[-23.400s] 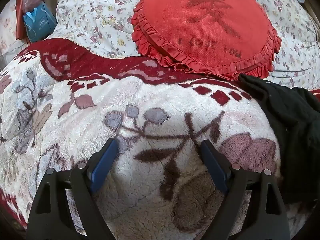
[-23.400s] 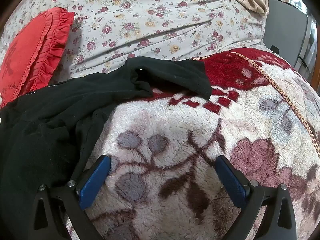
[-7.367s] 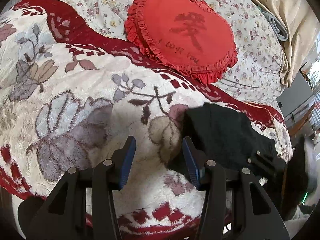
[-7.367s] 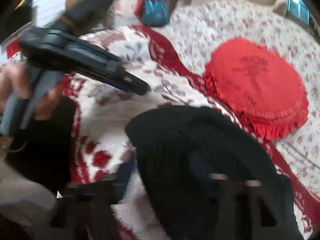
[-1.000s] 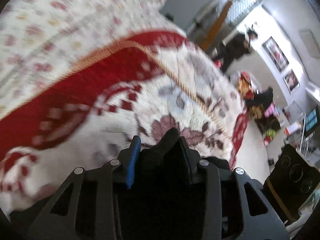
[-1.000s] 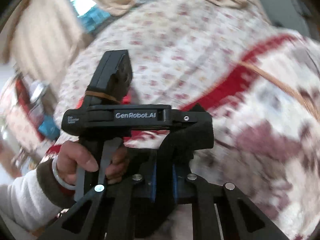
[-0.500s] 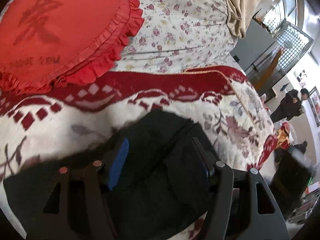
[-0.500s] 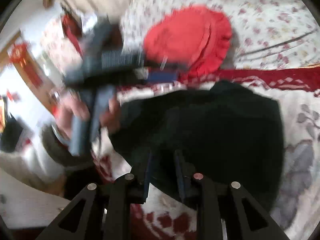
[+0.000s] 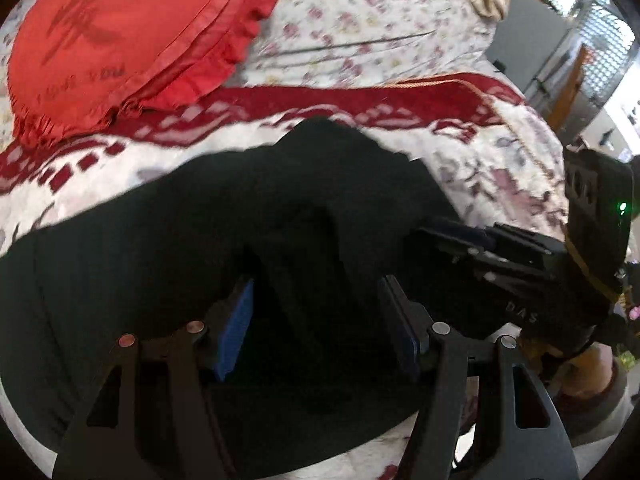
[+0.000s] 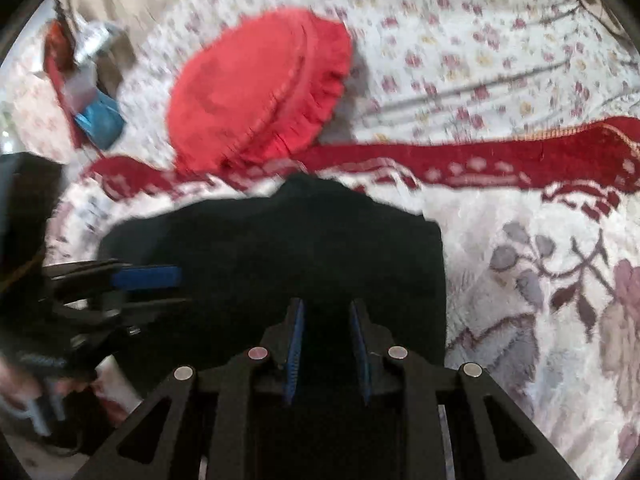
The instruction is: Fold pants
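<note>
- Left tool (image 9: 316, 312) stands wide over the black pants (image 9: 248, 216), blue pads clear of the cloth
- Right tool (image 10: 326, 340) is narrow, with dark cloth between its pads; I cannot tell whether they pinch it
- Pants lie folded on the floral blanket (image 10: 520, 240)
- Red heart cushion (image 9: 120, 36) sits beyond, on the flowered sheet (image 10: 480, 40)

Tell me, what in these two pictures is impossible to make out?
- Left wrist view: the near part of the black pants is covered by the left gripper.
- Same view: the lettering on the red cushion is smeared by blur.
- Right wrist view: whether the right gripper pinches cloth; black hides it.
- Right wrist view: the blue item is too blurred to name.
</note>
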{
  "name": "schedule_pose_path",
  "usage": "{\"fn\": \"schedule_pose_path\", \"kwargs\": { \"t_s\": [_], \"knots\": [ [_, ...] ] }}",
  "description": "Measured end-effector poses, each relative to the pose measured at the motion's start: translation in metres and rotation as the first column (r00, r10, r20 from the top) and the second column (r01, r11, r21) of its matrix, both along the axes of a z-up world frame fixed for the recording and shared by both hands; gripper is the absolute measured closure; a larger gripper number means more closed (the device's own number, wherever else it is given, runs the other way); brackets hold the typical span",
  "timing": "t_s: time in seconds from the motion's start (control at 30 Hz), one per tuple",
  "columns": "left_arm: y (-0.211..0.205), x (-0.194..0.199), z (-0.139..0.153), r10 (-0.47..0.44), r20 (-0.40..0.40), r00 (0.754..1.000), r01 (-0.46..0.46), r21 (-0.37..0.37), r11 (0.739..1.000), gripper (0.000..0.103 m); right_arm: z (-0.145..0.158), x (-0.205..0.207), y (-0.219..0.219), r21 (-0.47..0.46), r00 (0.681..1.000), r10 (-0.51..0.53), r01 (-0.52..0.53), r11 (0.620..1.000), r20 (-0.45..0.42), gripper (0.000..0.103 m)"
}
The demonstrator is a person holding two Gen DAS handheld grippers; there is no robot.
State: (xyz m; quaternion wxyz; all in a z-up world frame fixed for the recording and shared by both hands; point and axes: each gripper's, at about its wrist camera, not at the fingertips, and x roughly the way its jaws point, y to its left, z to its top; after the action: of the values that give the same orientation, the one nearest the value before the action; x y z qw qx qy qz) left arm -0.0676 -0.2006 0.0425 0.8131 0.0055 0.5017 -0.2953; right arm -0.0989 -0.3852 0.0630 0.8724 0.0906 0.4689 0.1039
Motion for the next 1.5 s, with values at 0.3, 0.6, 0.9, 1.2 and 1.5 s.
{"fn": "schedule_pose_path", "kwargs": {
  "t_s": [0.3, 0.6, 0.9, 1.2, 1.5],
  "knots": [
    [0.002, -0.002, -0.001, 0.019, 0.014, 1.000, -0.019, -0.012, 1.000, 0.040, 0.027, -0.039, 0.000, -0.017, 1.000, 0.013, -0.013, 1.000, 0.011, 0.081],
    [0.002, -0.003, 0.000, 0.030, 0.017, 0.999, -0.029, -0.014, 0.999, 0.040, 0.007, -0.064, 0.026, -0.080, 0.997, 0.058, -0.061, 0.995, -0.045, 0.071],
    [0.018, -0.008, 0.016, 0.072, 0.047, 0.996, -0.071, -0.024, 0.997, 0.040, 0.035, -0.052, 0.022, -0.036, 1.000, 0.025, -0.025, 0.999, 0.005, 0.071],
    [0.057, -0.017, 0.033, 0.142, 0.075, 0.987, -0.138, -0.051, 0.989, 0.040, 0.006, -0.032, 0.050, -0.085, 0.999, 0.028, -0.031, 0.996, -0.043, 0.071],
    [0.083, -0.024, 0.034, 0.141, 0.039, 0.989, -0.133, -0.160, 0.978, 0.040, 0.054, -0.060, 0.041, -0.091, 0.998, -0.069, 0.068, 0.993, -0.012, 0.066]
  ]
}}
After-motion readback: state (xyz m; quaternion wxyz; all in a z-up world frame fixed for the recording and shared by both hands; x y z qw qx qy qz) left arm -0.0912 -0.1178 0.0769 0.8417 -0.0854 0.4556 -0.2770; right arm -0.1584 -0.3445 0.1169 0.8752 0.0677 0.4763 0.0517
